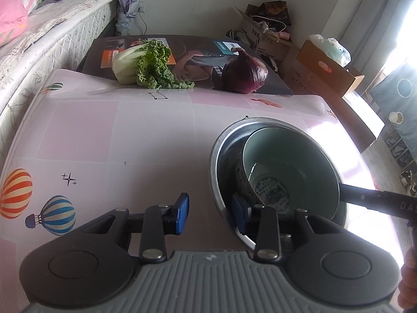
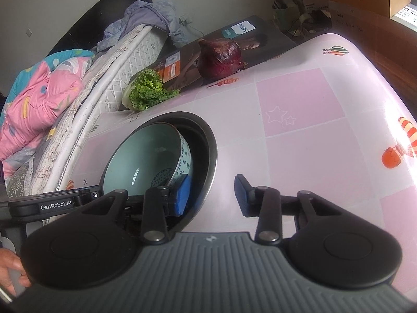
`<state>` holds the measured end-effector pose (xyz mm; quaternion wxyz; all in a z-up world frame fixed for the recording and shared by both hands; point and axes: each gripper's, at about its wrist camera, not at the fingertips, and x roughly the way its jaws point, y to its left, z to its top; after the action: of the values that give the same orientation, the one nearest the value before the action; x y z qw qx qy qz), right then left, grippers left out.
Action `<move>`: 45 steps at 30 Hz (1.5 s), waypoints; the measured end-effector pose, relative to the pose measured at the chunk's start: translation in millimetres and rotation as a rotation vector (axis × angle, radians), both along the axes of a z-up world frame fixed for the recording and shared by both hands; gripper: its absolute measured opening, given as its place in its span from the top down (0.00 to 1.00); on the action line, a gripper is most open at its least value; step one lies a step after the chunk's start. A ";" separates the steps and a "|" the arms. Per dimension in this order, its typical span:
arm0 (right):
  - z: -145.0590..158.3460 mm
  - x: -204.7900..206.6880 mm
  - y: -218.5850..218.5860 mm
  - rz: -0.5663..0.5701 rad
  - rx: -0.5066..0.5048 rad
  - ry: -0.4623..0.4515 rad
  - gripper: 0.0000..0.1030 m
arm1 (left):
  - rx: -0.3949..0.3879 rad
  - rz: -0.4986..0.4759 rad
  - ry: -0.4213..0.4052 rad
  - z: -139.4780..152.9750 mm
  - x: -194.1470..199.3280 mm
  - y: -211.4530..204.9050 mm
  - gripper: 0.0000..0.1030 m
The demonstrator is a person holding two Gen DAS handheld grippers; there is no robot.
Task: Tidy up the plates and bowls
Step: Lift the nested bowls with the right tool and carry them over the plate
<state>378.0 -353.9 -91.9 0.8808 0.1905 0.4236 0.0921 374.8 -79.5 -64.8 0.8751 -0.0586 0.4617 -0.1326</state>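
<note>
Two grippers, left (image 1: 209, 215) and right (image 2: 212, 195), straddle the round steel basin's (image 1: 221, 140) rim, jaws not clenched; the tilted pale-green ceramic bowl (image 1: 292, 156) inside may slide.

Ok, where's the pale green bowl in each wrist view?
Left wrist: pale green bowl lower right, tilted inside the steel basin.
Right wrist: bowl left of centre, inside the same basin.
Shared landmark: red onion at the table's far edge.
</note>
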 end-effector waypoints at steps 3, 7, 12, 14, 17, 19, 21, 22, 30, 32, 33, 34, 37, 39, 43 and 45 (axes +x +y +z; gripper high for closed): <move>3.8 -0.1 -1.8 -0.005 0.004 -0.006 0.63 | -0.012 0.004 0.011 -1.4 1.8 0.6 0.66; 4.3 1.7 -4.6 -0.018 0.019 0.003 0.62 | -0.013 0.005 0.013 -1.5 2.2 0.8 0.66; 1.5 5.5 -8.7 -0.050 0.044 0.025 0.56 | -0.012 0.008 0.013 -2.0 3.3 -0.1 0.66; -0.2 6.3 -10.6 -0.056 0.057 0.031 0.53 | -0.014 0.009 0.015 -3.1 3.8 -0.1 0.66; -2.3 7.6 -12.7 -0.062 0.062 0.038 0.51 | -0.010 0.006 0.016 -3.6 4.2 -0.7 0.66; -3.6 9.1 -14.6 -0.067 0.072 0.040 0.51 | -0.007 0.006 0.017 -3.6 4.6 -1.4 0.66; -4.2 10.2 -14.7 -0.069 0.076 0.039 0.50 | -0.004 0.007 0.018 -4.2 5.0 -2.3 0.66; -4.5 10.9 -14.3 -0.071 0.069 0.040 0.50 | -0.004 0.008 0.019 -4.5 5.2 -2.6 0.66; -18.6 22.8 -8.7 -0.078 0.021 0.070 0.56 | 0.009 0.015 0.034 -5.7 8.7 -6.4 0.68; -20.4 25.7 -7.1 -0.070 0.032 0.068 0.64 | -0.002 0.011 0.042 -6.0 10.2 -6.8 0.73; -21.4 27.1 -6.1 -0.066 0.037 0.068 0.65 | -0.011 0.008 0.049 -6.4 11.2 -7.2 0.76; -22.3 28.5 -5.1 -0.063 0.043 0.068 0.69 | -0.017 0.004 0.054 -6.5 12.0 -7.6 0.80; -24.5 32.5 -2.5 -0.055 0.072 0.077 0.78 | -0.011 -0.003 0.054 -6.0 12.0 -10.8 0.84; -25.4 33.1 -1.1 -0.051 0.096 0.082 0.85 | -0.006 -0.006 0.055 -6.0 11.3 -11.5 0.85; -22.4 31.6 5.6 -0.036 0.095 0.085 0.91 | -0.006 -0.008 0.056 -5.3 9.7 -10.5 0.84; -22.9 31.8 5.4 -0.037 0.098 0.085 0.91 | -0.003 -0.009 0.053 -5.3 9.9 -11.0 0.84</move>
<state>409.8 -348.4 -114.8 0.8533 0.2447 0.4519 0.0885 384.7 -90.5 -70.1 0.8618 -0.0614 0.4850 -0.1355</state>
